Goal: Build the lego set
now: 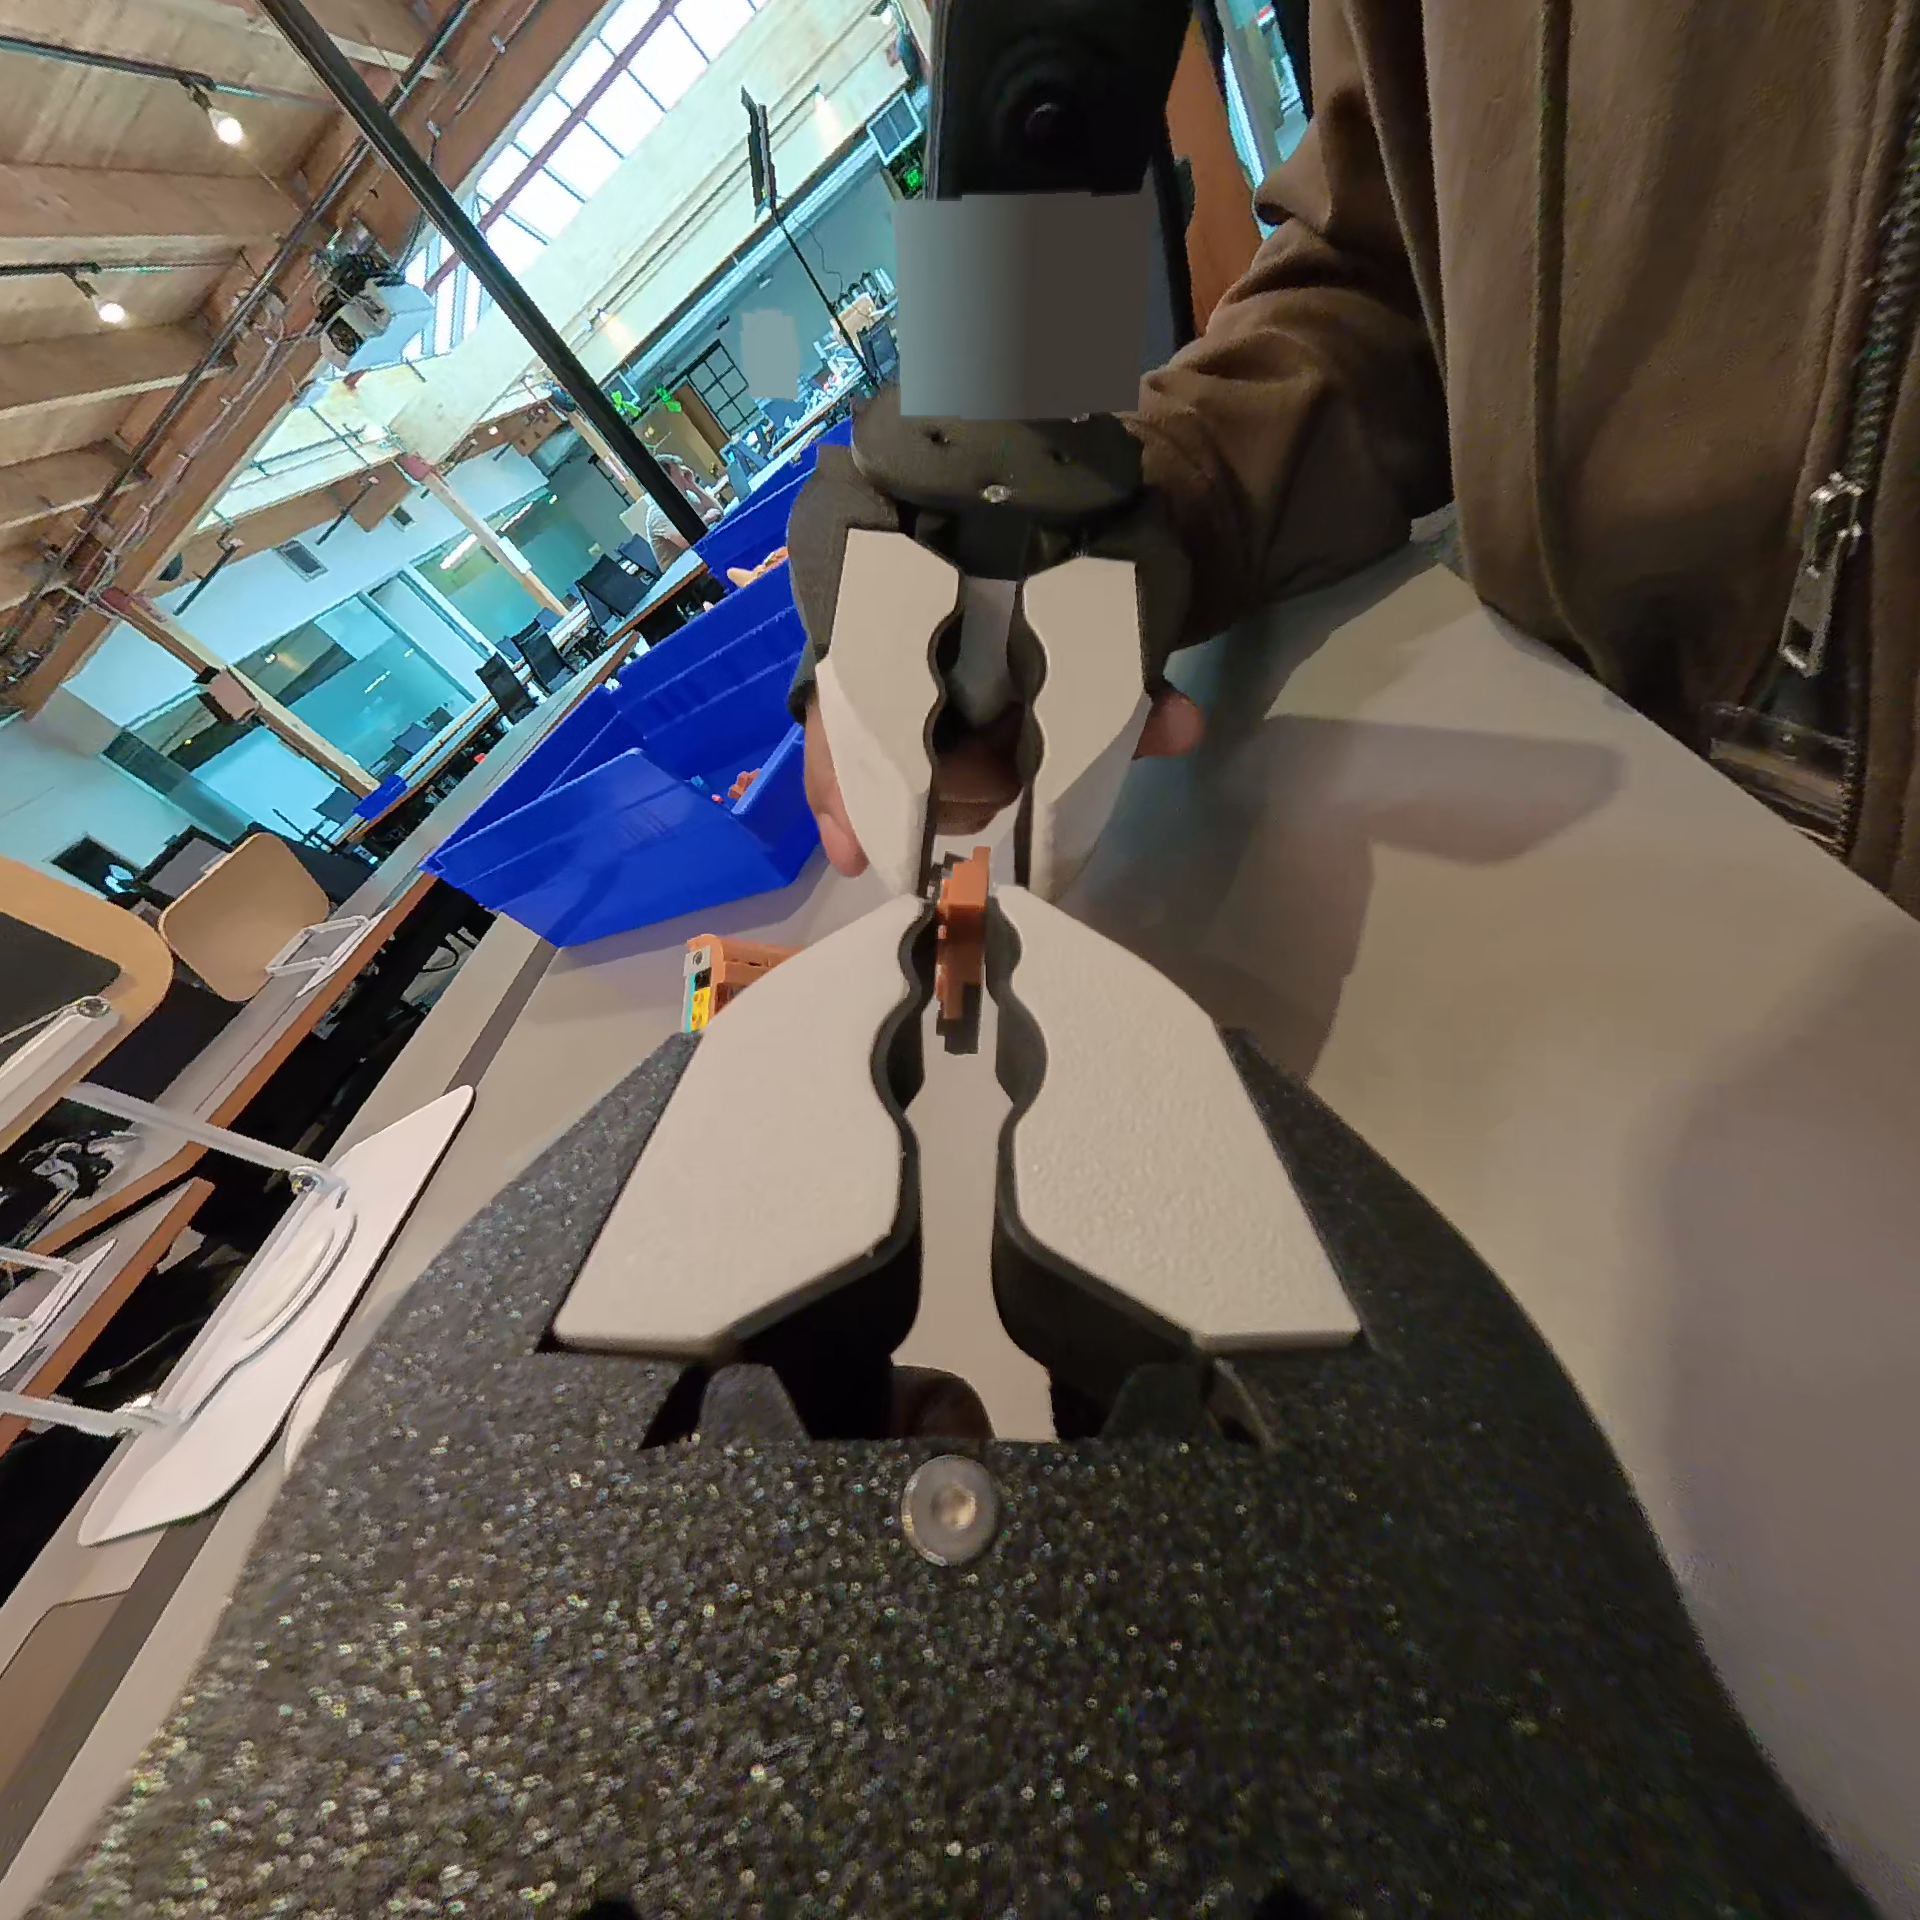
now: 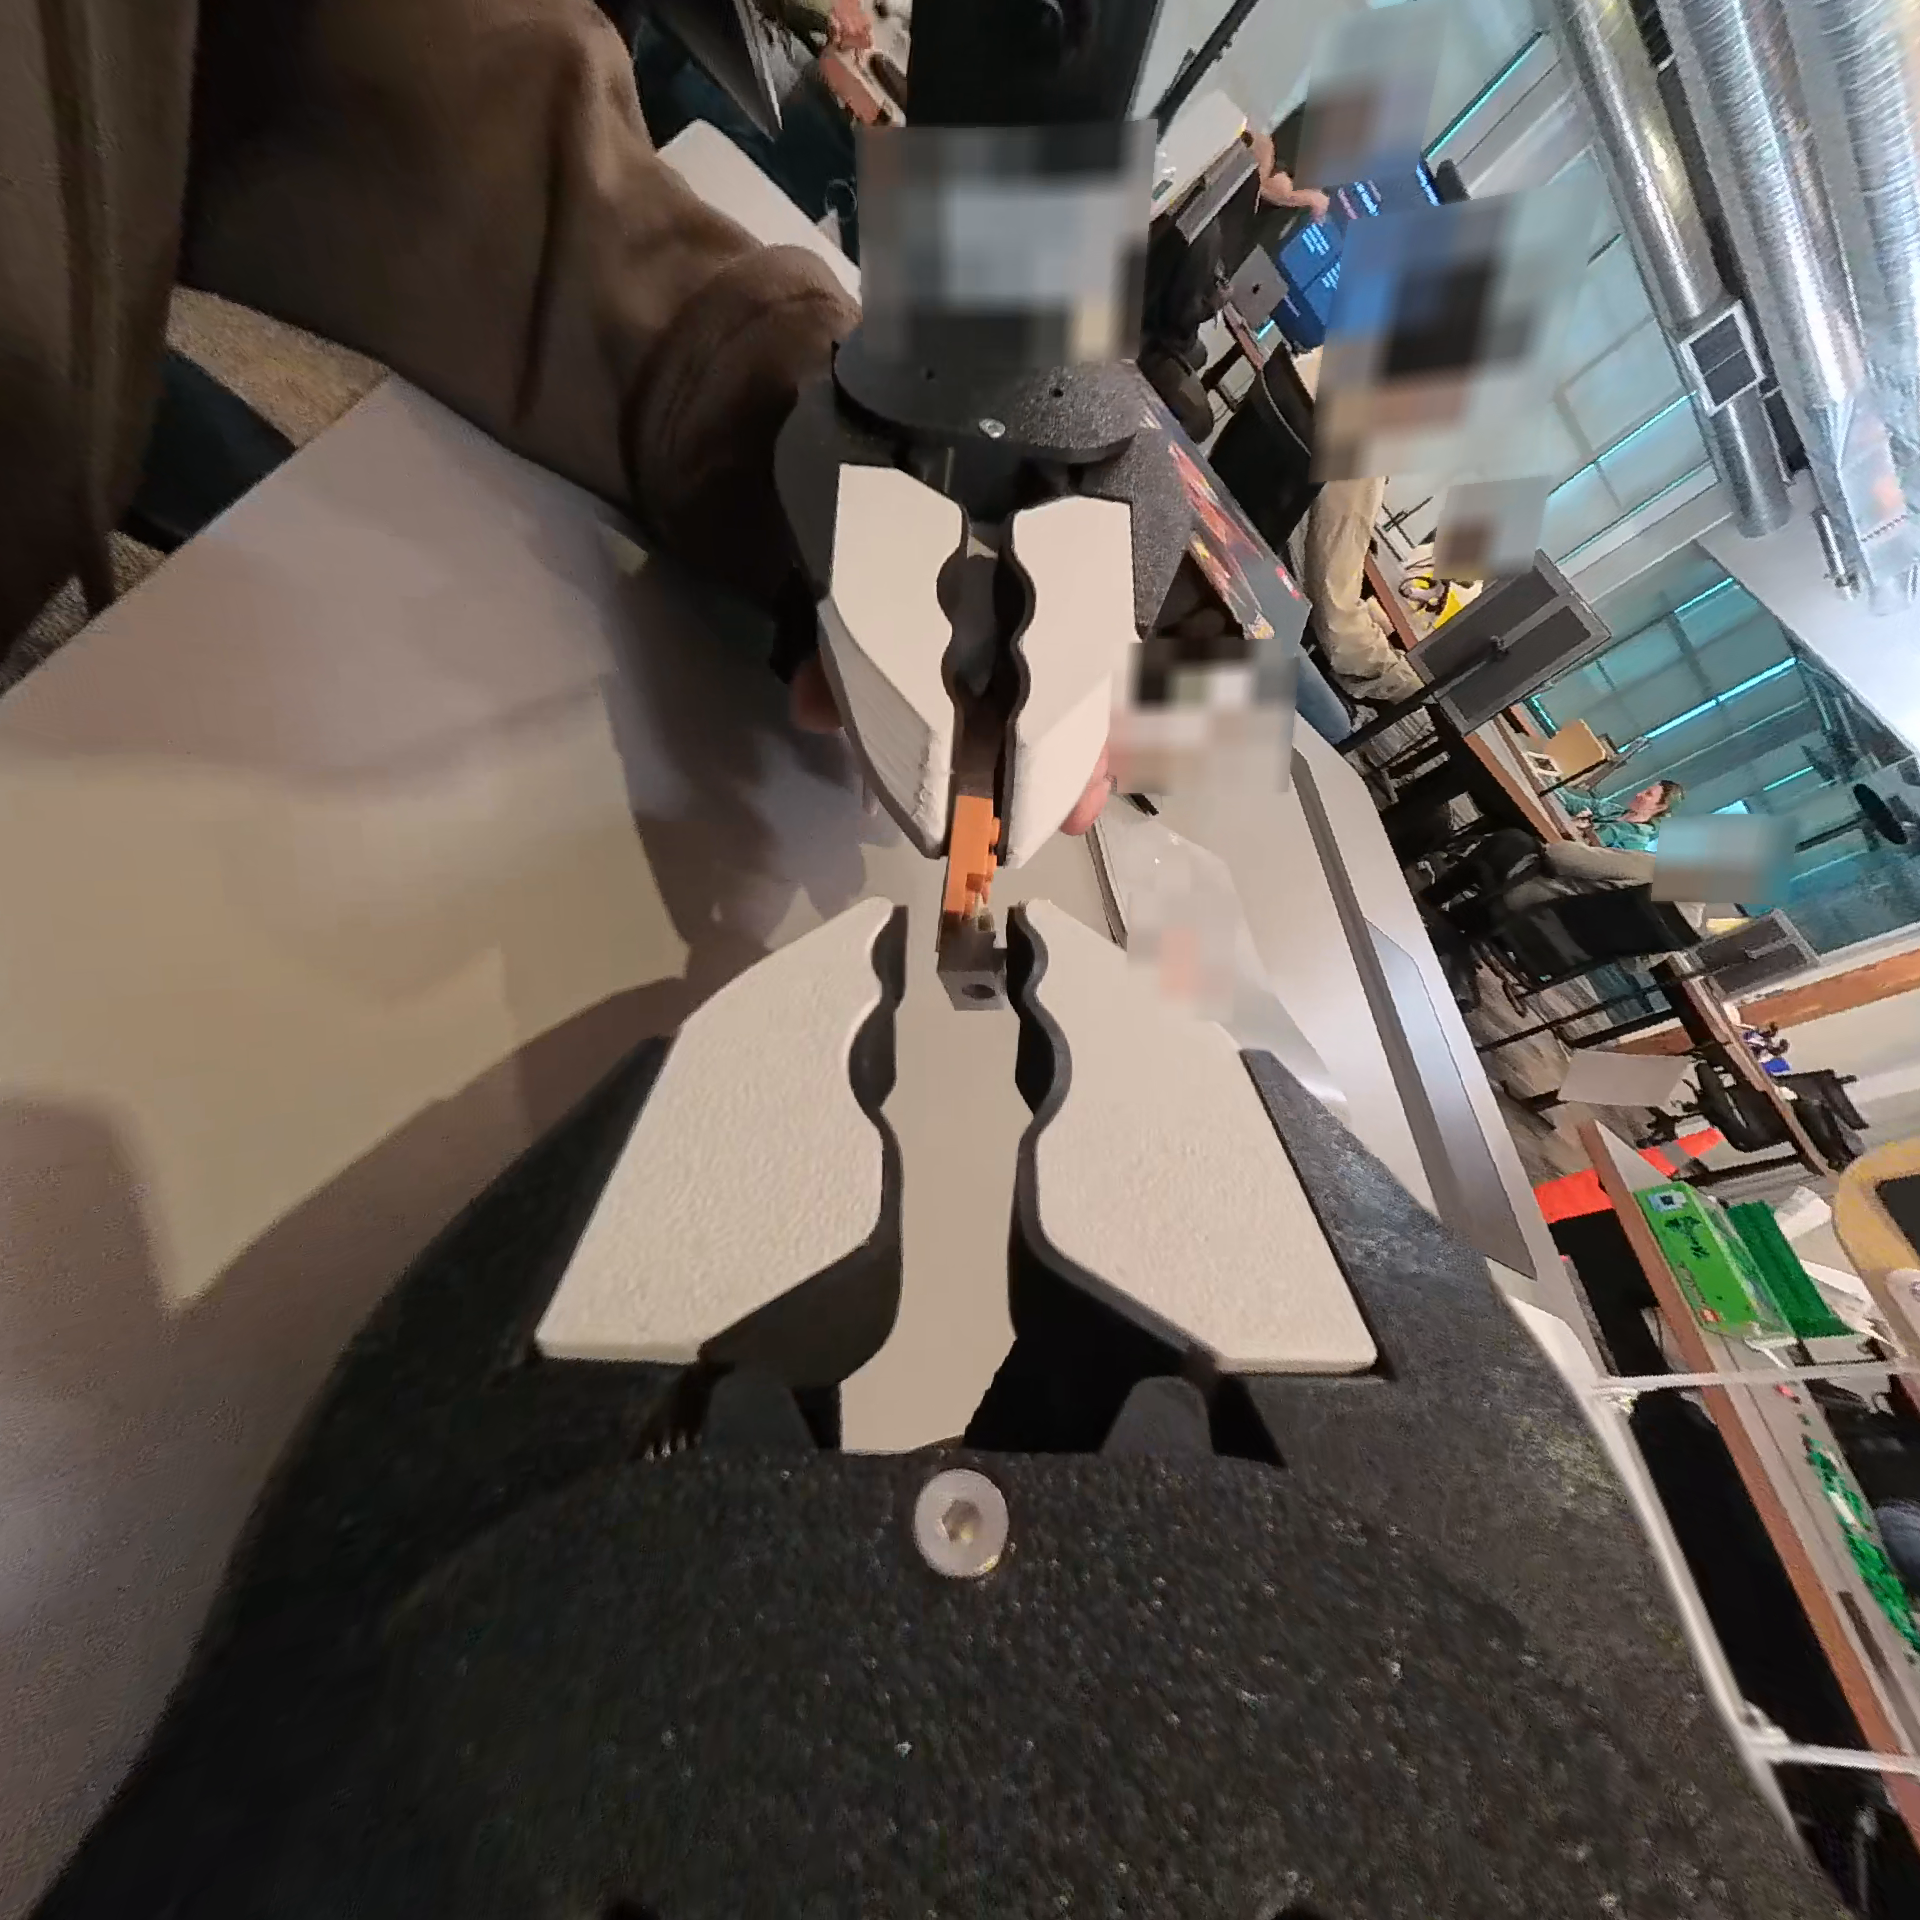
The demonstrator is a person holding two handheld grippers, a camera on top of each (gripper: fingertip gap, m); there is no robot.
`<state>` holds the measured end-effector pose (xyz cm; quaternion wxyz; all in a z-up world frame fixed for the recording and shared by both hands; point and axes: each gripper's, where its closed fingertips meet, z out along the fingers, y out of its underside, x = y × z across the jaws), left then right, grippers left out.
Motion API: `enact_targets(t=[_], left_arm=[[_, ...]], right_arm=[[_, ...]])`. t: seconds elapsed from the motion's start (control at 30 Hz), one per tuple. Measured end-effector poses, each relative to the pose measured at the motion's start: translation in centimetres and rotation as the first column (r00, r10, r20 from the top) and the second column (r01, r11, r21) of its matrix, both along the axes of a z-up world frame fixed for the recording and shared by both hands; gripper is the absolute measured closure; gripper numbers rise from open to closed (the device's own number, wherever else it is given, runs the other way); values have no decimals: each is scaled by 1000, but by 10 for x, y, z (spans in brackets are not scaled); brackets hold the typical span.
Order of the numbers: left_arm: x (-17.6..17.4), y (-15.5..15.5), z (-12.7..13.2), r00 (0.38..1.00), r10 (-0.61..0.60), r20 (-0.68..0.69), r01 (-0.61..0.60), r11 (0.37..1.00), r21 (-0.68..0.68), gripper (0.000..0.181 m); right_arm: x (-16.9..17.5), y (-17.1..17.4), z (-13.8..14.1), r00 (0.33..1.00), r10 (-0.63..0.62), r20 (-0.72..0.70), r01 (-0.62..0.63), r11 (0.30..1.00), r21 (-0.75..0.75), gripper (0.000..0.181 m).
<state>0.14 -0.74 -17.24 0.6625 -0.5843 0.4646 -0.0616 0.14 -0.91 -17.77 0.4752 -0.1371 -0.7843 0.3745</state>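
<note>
My left gripper [image 1: 958, 902] is shut on a small brown-orange lego assembly [image 1: 961, 951] and holds it above the grey table [image 1: 1455, 1039]. My right gripper [image 1: 977, 878] faces it tip to tip. In the right wrist view the left gripper [image 2: 975, 857] grips the orange part [image 2: 971, 842], and a dark brick [image 2: 971, 977] sits on the assembly's near end. My right gripper [image 2: 961, 914] has its jaws a little apart on either side of that dark brick, and a gap shows on the left side.
Blue bins [image 1: 644, 831] stand in a row along the table's far side, with loose pieces inside. A partly built orange lego block [image 1: 727, 966] lies beside them. A dark lego box [image 2: 1226, 551] and a clear bag [image 2: 1174, 883] lie behind the grippers. A person's brown sleeve [image 1: 1351, 364] is close. My two grippers' fingertips are within a few centimetres of each other.
</note>
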Motion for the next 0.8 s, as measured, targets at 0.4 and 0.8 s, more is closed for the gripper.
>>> enact_targets(t=[0.4,0.8], left_arm=[[6,-4,6,999,-29,26,28,999,32,173],[10,-4,8,1000,-28,11,28,998,60,172]], right_arm=[[4,-4,7,1000,21,-16,-23,995,-96,172],[6,-6,7,999,38,14,-35,986,-162,172]])
